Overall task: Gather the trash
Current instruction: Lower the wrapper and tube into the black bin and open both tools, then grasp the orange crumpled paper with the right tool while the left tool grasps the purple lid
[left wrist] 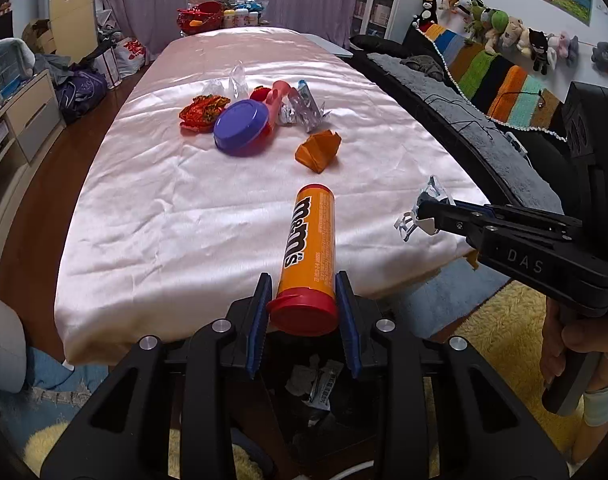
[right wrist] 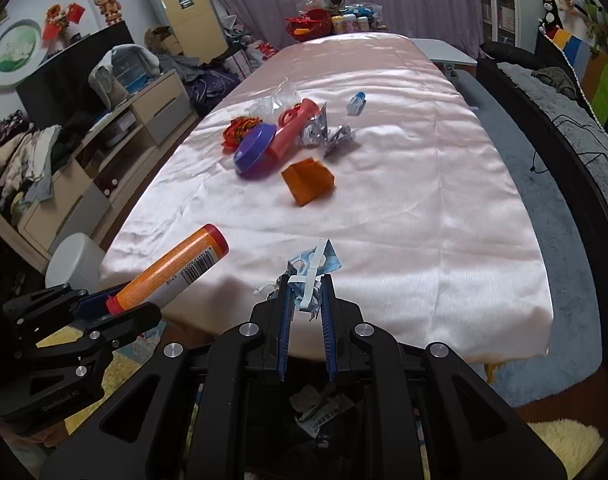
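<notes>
An orange M&M's tube [left wrist: 309, 256] with a red cap sticks out over the near edge of the pink-covered table [left wrist: 164, 220], and my left gripper [left wrist: 304, 282] is shut on its cap end. My right gripper [right wrist: 305, 284] is shut on a crumpled clear and blue plastic wrapper [right wrist: 315, 262]. From the left wrist view the right gripper [left wrist: 421, 210] comes in from the right with the wrapper [left wrist: 405, 226]. The right wrist view has the left gripper [right wrist: 116, 304] and the tube [right wrist: 172, 268] at lower left. Below both grippers is a dark trash bin [left wrist: 280, 412] with wrappers in it.
On the table's middle lie a purple lid [left wrist: 242, 128], a pink plastic item [left wrist: 278, 96], a red wrapper [left wrist: 202, 112], silver foil [left wrist: 304, 110], orange folded paper [left wrist: 317, 152] and a small bottle [right wrist: 356, 102]. A dark sofa [left wrist: 483, 128] runs along the right, cabinets [right wrist: 116, 140] along the left.
</notes>
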Motion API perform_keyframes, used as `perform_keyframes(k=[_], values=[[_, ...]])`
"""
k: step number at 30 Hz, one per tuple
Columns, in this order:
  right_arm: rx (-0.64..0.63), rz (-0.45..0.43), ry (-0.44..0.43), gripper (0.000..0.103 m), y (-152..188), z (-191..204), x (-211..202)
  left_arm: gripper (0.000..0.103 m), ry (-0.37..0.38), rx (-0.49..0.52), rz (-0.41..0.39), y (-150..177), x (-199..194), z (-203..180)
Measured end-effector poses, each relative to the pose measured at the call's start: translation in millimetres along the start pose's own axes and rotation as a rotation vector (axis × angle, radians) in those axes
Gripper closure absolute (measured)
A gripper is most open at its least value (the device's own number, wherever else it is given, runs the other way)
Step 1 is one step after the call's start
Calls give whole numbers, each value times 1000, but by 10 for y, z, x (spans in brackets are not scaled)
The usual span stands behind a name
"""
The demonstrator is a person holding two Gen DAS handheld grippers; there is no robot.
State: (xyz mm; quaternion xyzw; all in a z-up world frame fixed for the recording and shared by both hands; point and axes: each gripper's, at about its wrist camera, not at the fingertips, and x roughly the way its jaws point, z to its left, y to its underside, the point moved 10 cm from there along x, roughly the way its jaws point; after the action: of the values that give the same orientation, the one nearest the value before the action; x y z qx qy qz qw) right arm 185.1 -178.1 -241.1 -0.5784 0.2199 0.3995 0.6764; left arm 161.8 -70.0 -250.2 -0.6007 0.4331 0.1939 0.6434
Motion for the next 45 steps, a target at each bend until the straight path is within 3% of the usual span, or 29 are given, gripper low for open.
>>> perform_keyframes(k=[10, 18, 28, 30, 32, 33, 37, 42, 45], values=[[-14, 127, 3, 87, 681, 55, 118, 73, 51, -48, 111, 691, 112, -130], [10, 224, 4, 87, 1085, 16, 318, 73, 34, -45, 240, 1138, 459, -151], [48, 264, -31, 84, 1214, 15, 395, 72, 51, -59, 312, 1282, 636, -166], [54, 272, -40, 78, 1211, 15, 403, 72, 51, -60, 320, 1291, 653, -151], [58, 274, -42, 65, 1215, 11, 409, 72, 48, -59, 325, 1294, 663, -151], [59, 274, -43, 65, 1219, 7, 407, 71, 48, -60, 326, 1293, 667, -148], [73, 268, -39, 65, 1186, -12, 409, 50, 31, -68, 316, 1279, 664, -95], [96, 230, -37, 63, 1044, -85, 316, 37, -18, -60, 285, 1177, 571, 7], [113, 181, -36, 56, 894, -155, 208, 26, -38, -63, 233, 1017, 439, 79]])
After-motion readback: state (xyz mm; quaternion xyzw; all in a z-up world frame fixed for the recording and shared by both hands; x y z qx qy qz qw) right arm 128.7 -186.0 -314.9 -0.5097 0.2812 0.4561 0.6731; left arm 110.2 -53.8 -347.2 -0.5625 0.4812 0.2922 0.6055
